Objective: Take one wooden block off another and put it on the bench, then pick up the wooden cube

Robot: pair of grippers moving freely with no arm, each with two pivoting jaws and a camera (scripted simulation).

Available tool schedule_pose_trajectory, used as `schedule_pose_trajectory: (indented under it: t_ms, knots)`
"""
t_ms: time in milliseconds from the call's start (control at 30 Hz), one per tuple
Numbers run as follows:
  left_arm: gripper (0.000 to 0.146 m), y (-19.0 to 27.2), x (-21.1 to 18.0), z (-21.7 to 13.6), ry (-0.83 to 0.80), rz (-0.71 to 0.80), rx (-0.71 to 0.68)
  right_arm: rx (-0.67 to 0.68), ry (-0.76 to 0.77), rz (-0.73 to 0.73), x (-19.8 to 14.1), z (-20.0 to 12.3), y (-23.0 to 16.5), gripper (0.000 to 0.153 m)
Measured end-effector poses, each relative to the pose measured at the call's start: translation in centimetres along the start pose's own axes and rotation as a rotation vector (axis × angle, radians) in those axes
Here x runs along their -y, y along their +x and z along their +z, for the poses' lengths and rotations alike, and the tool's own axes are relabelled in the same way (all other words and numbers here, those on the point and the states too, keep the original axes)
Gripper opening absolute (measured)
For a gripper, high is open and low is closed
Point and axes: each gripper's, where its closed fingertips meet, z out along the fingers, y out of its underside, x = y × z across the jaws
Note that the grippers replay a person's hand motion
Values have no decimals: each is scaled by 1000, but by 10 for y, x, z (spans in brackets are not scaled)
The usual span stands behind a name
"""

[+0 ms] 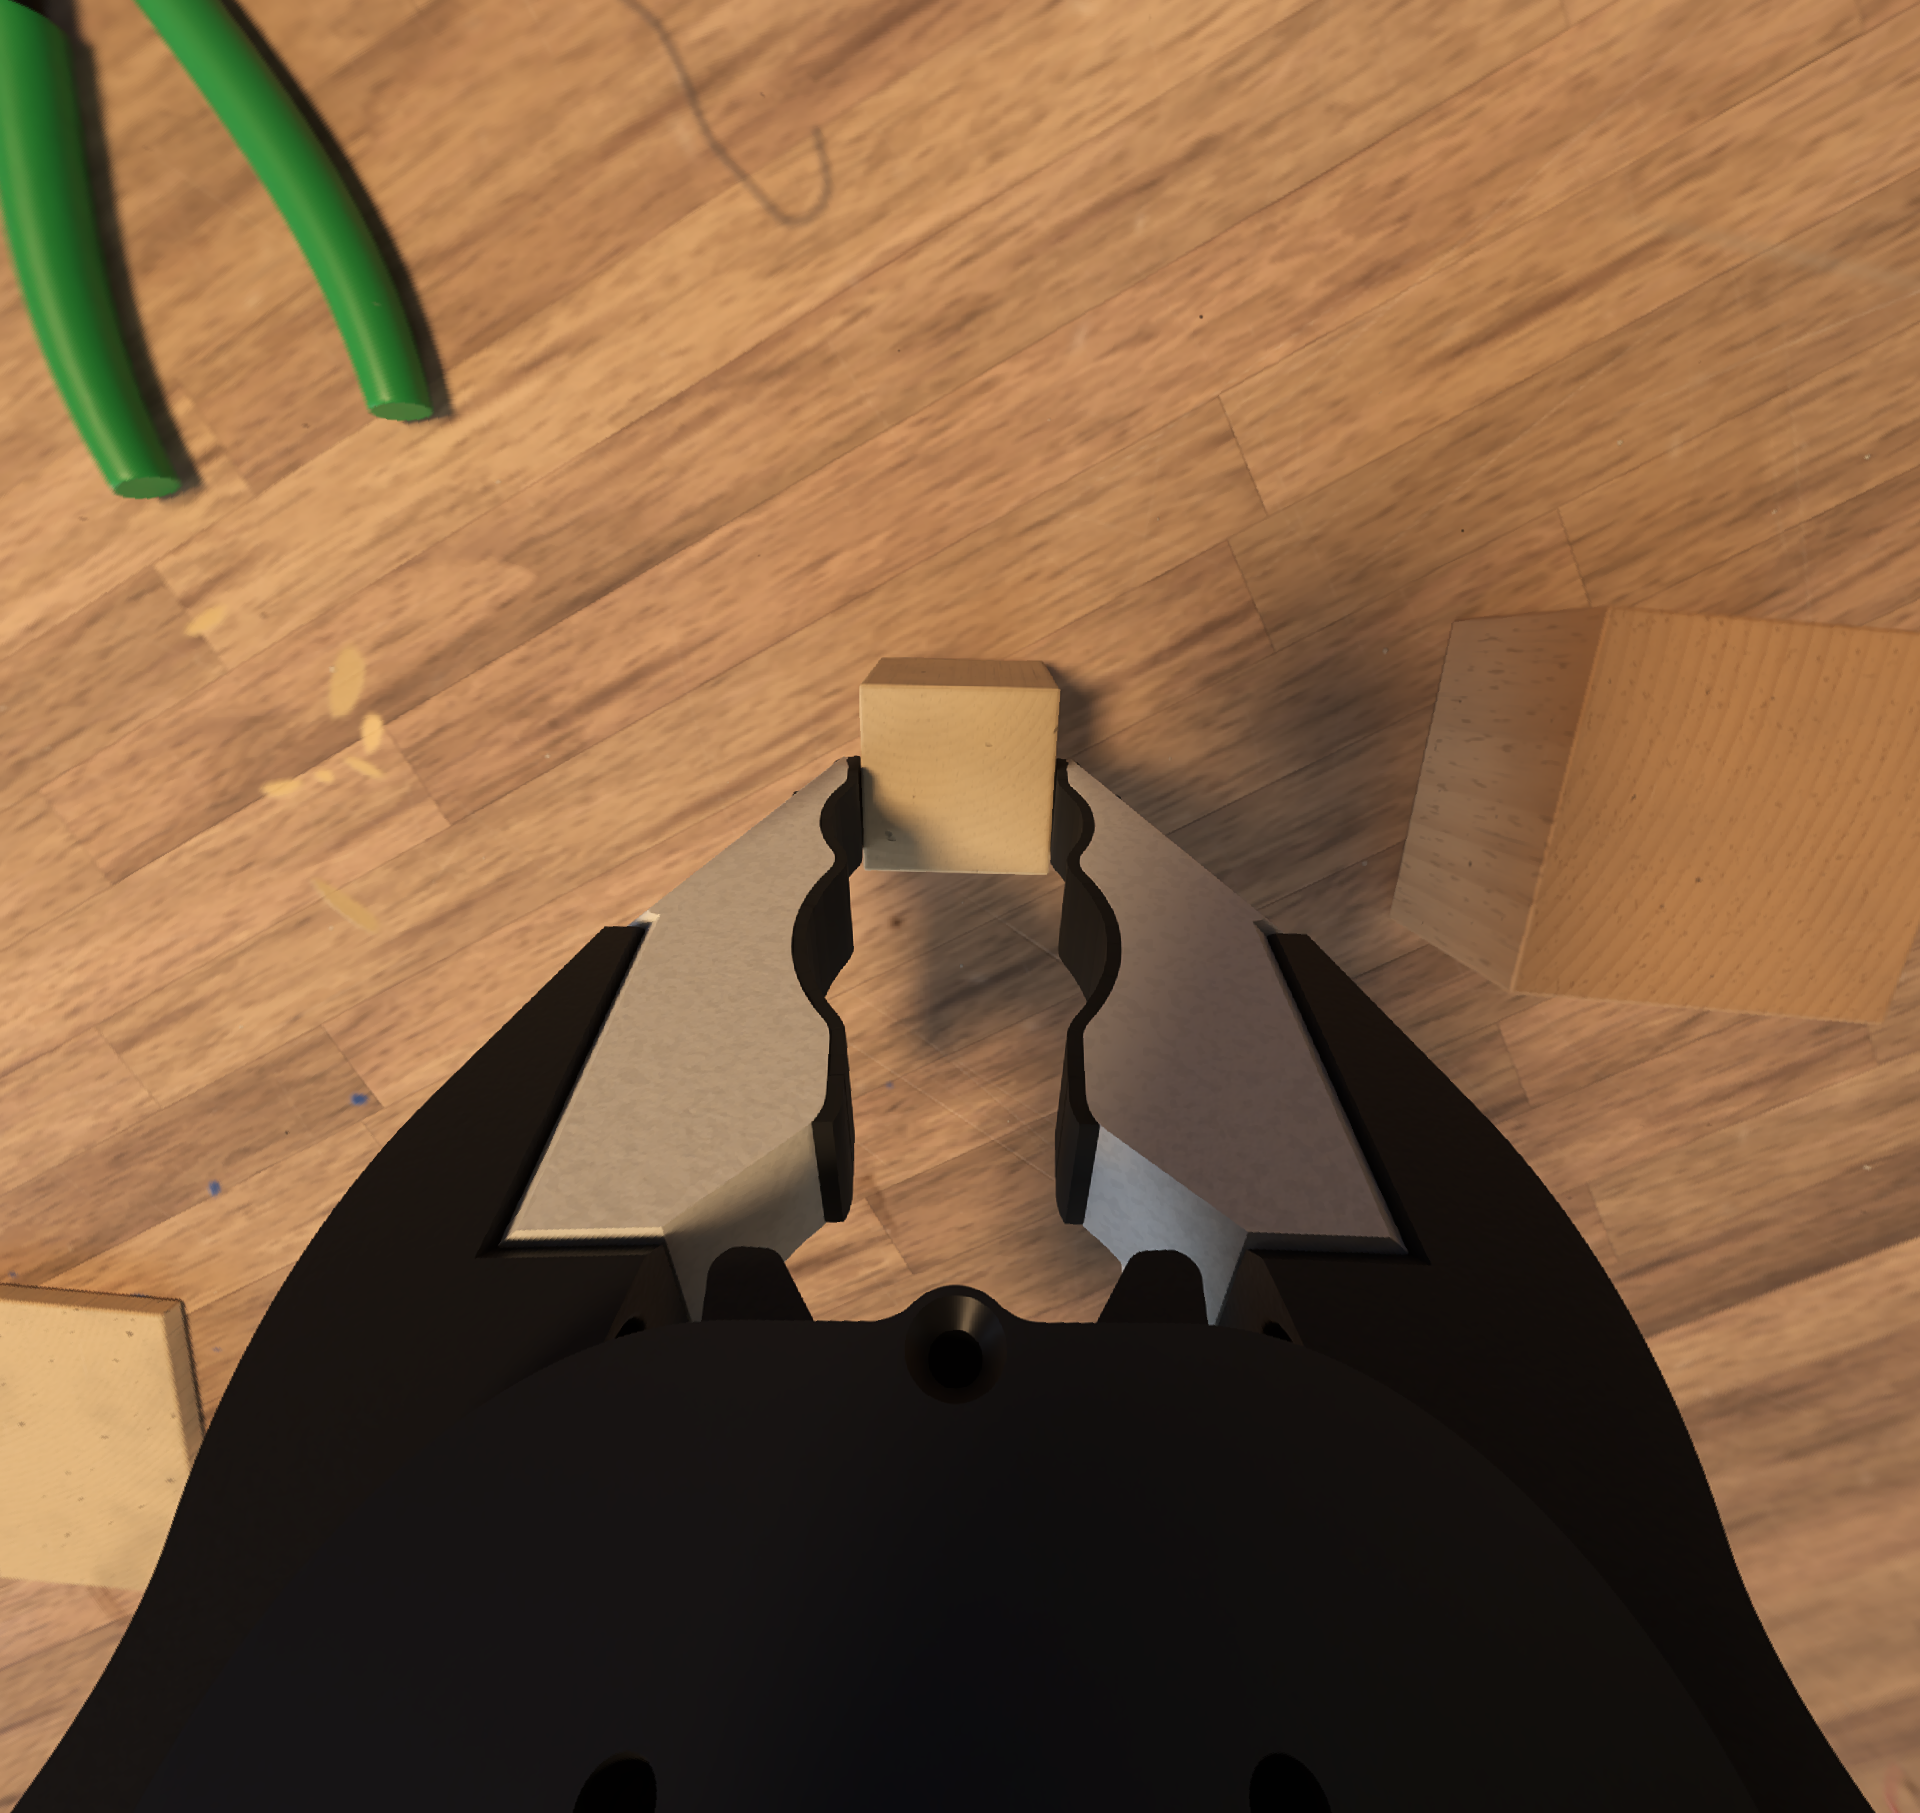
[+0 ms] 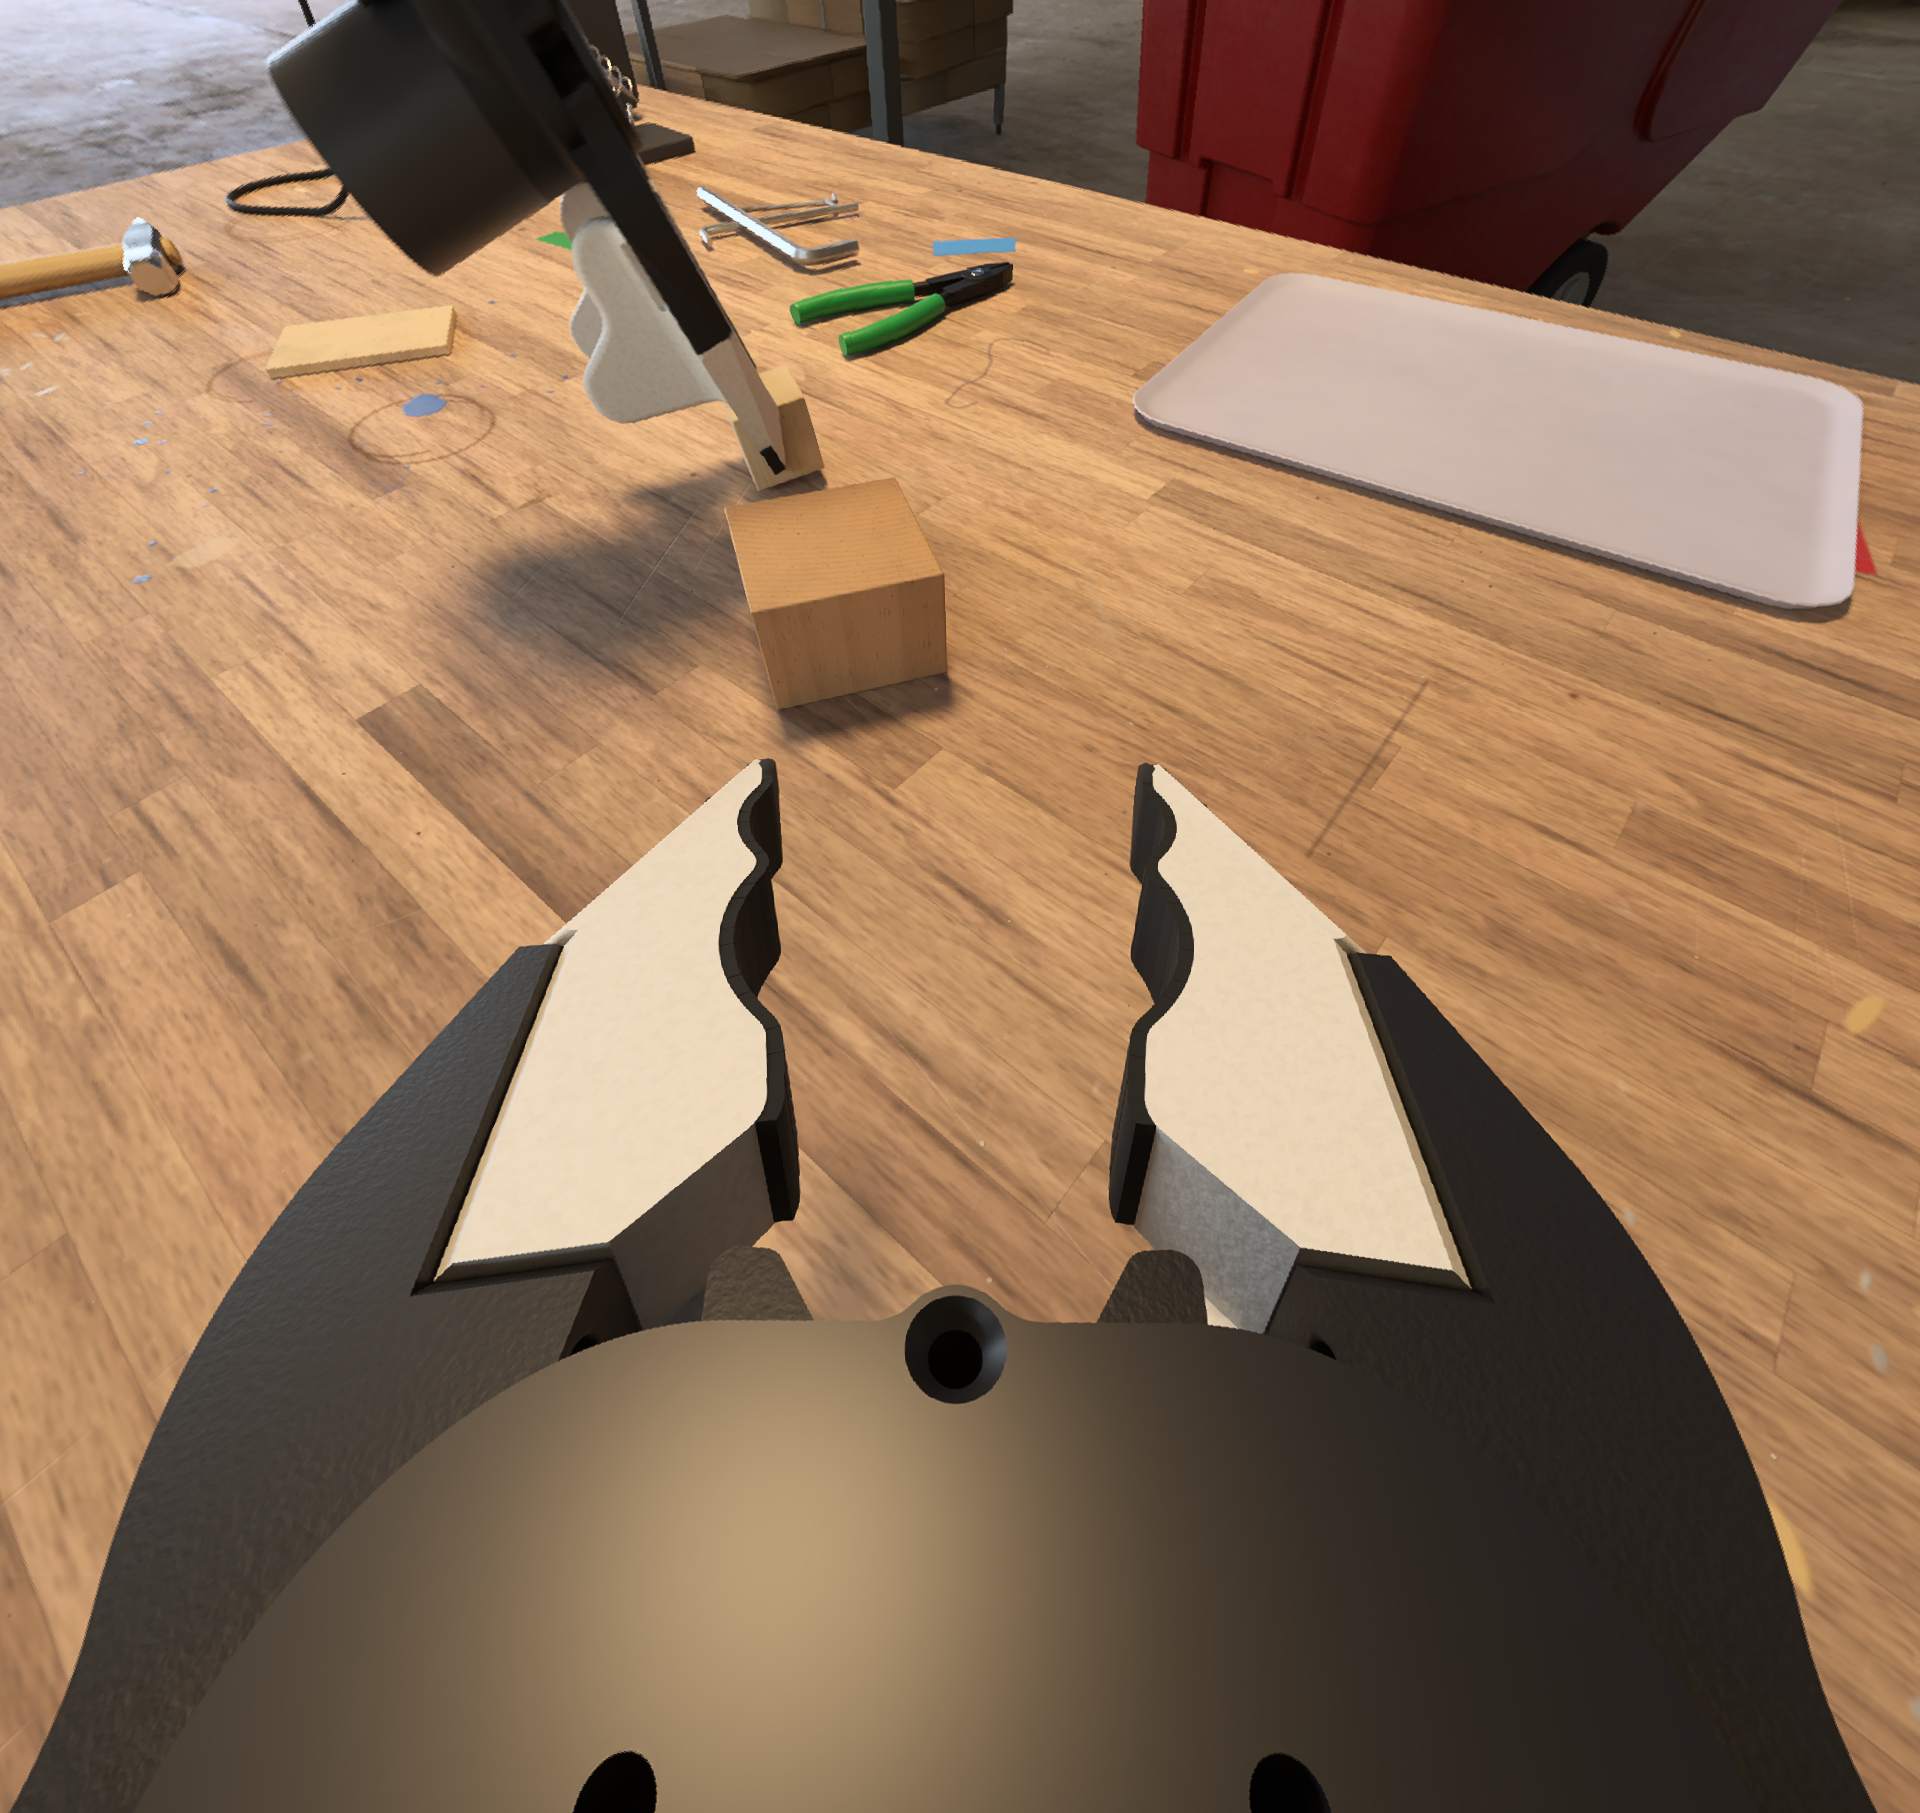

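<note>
My left gripper (image 1: 957, 781) is shut on a small pale wooden cube (image 1: 956, 724), gripping it by two opposite sides at the fingertips. In the right wrist view the left gripper (image 2: 777, 449) slants down with the cube (image 2: 798, 407) low over the bench, just behind a large wooden block (image 2: 842, 589). I cannot tell whether the cube touches the bench. The large block also shows to the right in the left wrist view (image 1: 1704, 818). My right gripper (image 2: 956, 787) is open and empty, low over the bench in front of the large block.
A flat wooden block (image 2: 364, 340) lies at the left, and also shows in the left wrist view (image 1: 83, 1431). Green-handled pliers (image 2: 894, 303) (image 1: 260, 174), hex keys (image 2: 779, 225) and a hammer (image 2: 104, 267) lie farther back. A pale tray (image 2: 1507, 433) lies at the right, a red bin (image 2: 1455, 49) beyond it.
</note>
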Motion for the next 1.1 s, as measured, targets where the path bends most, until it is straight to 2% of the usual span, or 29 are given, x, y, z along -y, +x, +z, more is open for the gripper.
schedule_pose_trajectory:
  t_ms: [167,267,467,733,867,1000,1100]
  knots:
    - [36,0,0,-13,209,-31,-2,-3,-2,-7,0,0,-1,68]
    - [36,2,4,-20,358,-91,-54,-4,-7,-15,0,1,-3,68]
    - [36,8,18,-27,641,-118,-137,-10,-3,-26,2,0,-4,68]
    - [36,7,27,-12,577,-174,-150,-8,2,-29,4,-2,-5,68]
    - [36,9,30,-2,515,-152,-128,-13,4,-33,5,-4,-4,68]
    - [36,8,35,-1,524,-133,-117,-19,10,-27,6,-6,0,68]
    - [36,8,43,-7,592,-97,-98,-21,8,-26,5,-6,1,67]
